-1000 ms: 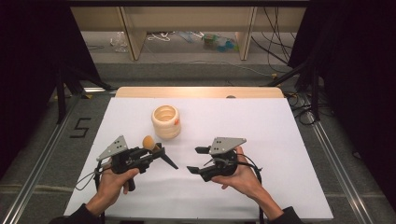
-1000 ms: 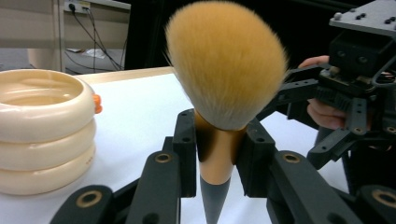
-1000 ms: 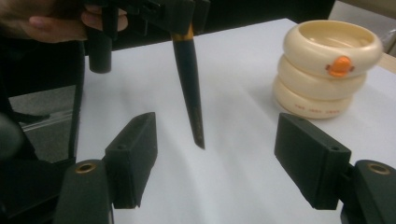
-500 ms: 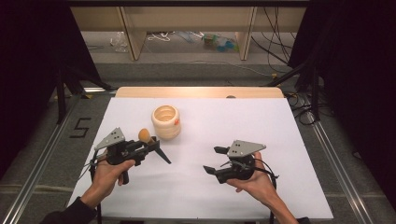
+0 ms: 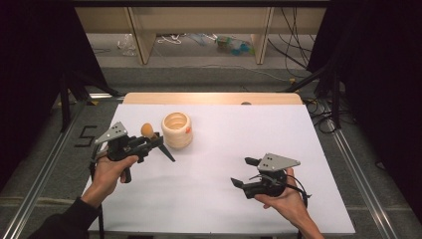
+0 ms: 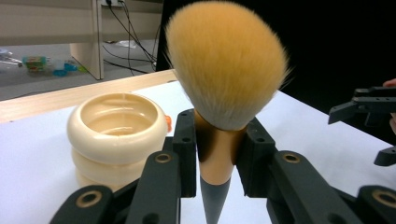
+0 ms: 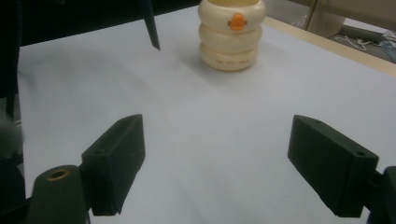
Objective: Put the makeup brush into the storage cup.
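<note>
A makeup brush [image 6: 226, 70] with an orange bristle head, gold ferrule and dark grey handle stands upright between the jaws of my left gripper [image 6: 217, 154], which is shut on the ferrule. From above, that gripper [image 5: 144, 143] sits at the left of the table, with the brush head [image 5: 147, 129] just left of a cream ribbed cup [image 5: 176, 130]. My right gripper [image 5: 240, 171] is at the front right, well apart from the cup. Its jaws have just been opening; they stand wide in the right gripper view [image 7: 215, 158] with nothing between them.
A white sheet [image 5: 224, 139] covers the table, with a wooden edge [image 5: 214, 98] at the far side. The cup [image 7: 231, 37] carries an orange dot on its side. Shelving and cables lie on the floor beyond the table.
My left hand has carried the brush left and farther from the front edge, nearer the cup. My right hand has moved right, and its jaws stand wider.
</note>
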